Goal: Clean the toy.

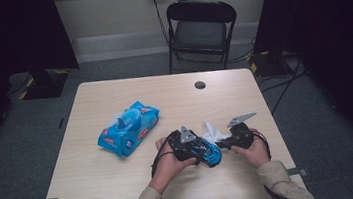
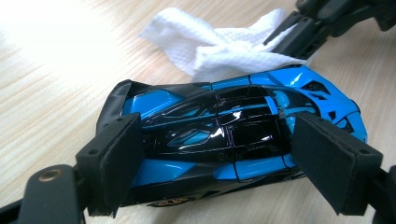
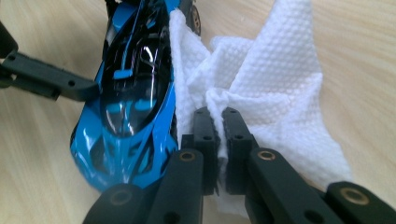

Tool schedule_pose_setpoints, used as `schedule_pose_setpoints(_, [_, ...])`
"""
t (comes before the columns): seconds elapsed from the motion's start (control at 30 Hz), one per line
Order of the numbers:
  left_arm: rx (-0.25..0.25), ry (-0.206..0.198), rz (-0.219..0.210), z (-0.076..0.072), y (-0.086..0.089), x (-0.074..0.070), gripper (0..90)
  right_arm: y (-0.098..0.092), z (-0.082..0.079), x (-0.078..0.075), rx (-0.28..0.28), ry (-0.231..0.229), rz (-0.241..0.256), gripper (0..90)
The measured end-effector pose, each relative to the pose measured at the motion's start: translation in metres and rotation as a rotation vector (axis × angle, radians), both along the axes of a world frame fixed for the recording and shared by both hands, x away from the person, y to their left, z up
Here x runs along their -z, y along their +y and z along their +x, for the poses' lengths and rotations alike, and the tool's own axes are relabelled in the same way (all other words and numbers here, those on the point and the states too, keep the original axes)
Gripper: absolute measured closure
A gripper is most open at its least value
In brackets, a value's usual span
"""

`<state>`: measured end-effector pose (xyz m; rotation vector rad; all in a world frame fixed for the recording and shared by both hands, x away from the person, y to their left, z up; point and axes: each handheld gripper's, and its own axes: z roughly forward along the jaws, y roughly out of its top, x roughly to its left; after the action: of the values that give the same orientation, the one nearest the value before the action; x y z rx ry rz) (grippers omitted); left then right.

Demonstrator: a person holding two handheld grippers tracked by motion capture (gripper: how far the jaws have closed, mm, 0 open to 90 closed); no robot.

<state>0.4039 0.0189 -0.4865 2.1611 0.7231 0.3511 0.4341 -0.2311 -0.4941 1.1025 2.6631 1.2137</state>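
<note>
The left tongs [image 2: 217, 158] are pinching a blue and black toy car [image 2: 224, 126], one pad against each long side of its body, so the car sits crosswise between them. The right tongs [image 3: 218, 144] are pressed together on a bunched fold of a white wipe [image 3: 266, 88], and the cloth lies against the side of the car, touching it along the flank near a wheel. In the left gripper view the wipe spreads out just beyond the car, with the right tongs coming in from past it.

From above, the car [image 1: 209, 152] rests on the pale wooden tabletop [image 1: 124, 186], between the person's two hands: the left hand [image 1: 169, 163] just to the car's left, the right hand [image 1: 253, 148] just to its right, and the wipe [image 1: 212, 131] touching its far side. A blue wet-wipe pack [image 1: 128, 128] lies well to the left of the car and a little farther back. Beyond the car, past the tabletop's far edge, stands a black folding chair [image 1: 200, 31].
</note>
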Motion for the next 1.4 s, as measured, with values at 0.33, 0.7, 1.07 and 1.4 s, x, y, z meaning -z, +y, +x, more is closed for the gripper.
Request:
schedule_pose_setpoints(0.33, [0.001, 0.003, 0.002, 0.000, 0.000, 0.000, 16.8, -0.013, -0.016, 0.002, 0.015, -0.017, 0.014, 86.5])
schedule_pose_setpoints(0.7, [0.013, 0.004, 0.003, 0.001, 0.001, -0.001, 16.8, -0.021, -0.035, -0.003, 0.004, -0.039, -0.052, 86.2])
schedule_pose_setpoints(1.07, [0.062, 0.052, -0.029, 0.005, 0.005, -0.007, 17.0, -0.038, -0.047, -0.027, 0.102, -0.092, 0.033, 85.8])
schedule_pose_setpoints(1.4, [0.062, 0.054, -0.031, 0.001, 0.024, -0.021, 16.3, -0.021, -0.046, -0.037, 0.097, -0.129, 0.030, 85.8])
